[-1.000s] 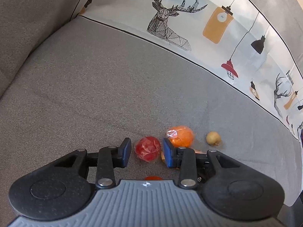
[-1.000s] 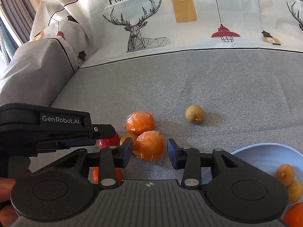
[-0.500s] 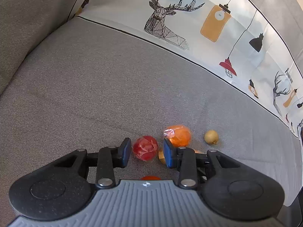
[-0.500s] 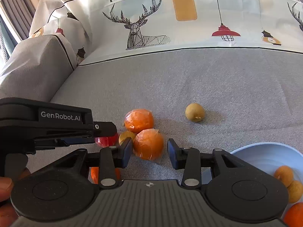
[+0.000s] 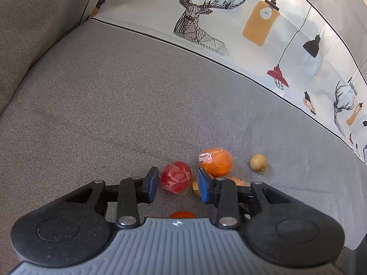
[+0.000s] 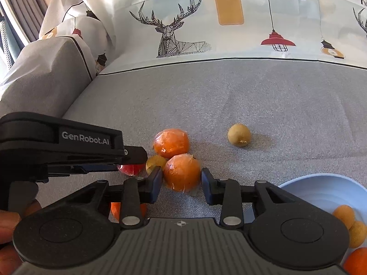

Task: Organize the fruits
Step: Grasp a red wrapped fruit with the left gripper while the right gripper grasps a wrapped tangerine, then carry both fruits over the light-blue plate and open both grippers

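A: What has changed in the last second?

B: The right gripper (image 6: 181, 184) is closing on the plastic-wrapped orange mandarin (image 6: 182, 171); its blue pads were wider a second ago. The near pad looks to touch the wrap, the far one stands just beside it, so it has no firm hold yet.

A: And the left gripper (image 5: 177, 184)?

B: Unmoved, part open, holding nothing. The wrapped red round fruit (image 5: 176, 177) sits just ahead, between its pads.

A: So for the task?

B: A pick is starting, probably bound for the pale blue bowl (image 6: 321, 190) at 4 o'clock, which already holds fruit.

A: Which way does the mandarin point?

B: It is near round, with no clear long axis. It lies on the grey sofa seat (image 6: 229, 105), touching a 2nd wrapped mandarin (image 6: 171, 141) at 11 o'clock.
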Motion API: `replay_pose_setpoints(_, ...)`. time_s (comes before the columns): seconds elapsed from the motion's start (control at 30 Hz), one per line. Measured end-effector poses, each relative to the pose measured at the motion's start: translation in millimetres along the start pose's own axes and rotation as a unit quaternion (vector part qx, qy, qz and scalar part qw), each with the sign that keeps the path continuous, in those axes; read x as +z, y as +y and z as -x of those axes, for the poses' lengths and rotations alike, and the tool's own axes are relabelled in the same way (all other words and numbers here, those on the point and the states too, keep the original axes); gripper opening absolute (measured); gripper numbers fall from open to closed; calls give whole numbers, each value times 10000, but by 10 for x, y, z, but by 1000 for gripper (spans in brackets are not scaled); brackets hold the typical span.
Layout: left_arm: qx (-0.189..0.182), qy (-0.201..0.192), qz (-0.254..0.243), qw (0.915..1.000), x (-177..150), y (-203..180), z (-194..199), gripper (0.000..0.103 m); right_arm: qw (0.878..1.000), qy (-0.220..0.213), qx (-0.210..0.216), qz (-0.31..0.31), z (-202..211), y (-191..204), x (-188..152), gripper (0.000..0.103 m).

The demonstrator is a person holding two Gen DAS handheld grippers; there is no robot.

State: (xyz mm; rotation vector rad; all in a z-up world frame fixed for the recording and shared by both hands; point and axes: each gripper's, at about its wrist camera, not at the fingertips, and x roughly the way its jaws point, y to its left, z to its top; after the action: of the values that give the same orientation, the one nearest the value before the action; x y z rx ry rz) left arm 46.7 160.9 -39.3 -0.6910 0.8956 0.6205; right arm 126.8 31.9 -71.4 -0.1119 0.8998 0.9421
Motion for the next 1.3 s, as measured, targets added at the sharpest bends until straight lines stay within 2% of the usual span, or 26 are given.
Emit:
replay_pose_setpoints(0.43, 19, 0, -81, 10000, -7, -27, -28, 39, 10000, -56, 12, -57, 45, -13, -9, 38)
replay_pose_setpoints(0.53, 18, -7, -123, 9999, -13, -37, -26, 33, 10000, -65, 19, -69, 55, -21, -2, 38)
replay_pose_setpoints(0.8, 47, -30, -248, 9997, 4, -97, 9, 31, 9999, -87, 20, -80, 91, -32, 14, 38)
replay_pose_setpoints(1.3, -50, -287, -377, 9989, 16, -207, 432, 31, 9992, -389, -34, 33, 546, -6, 140, 38)
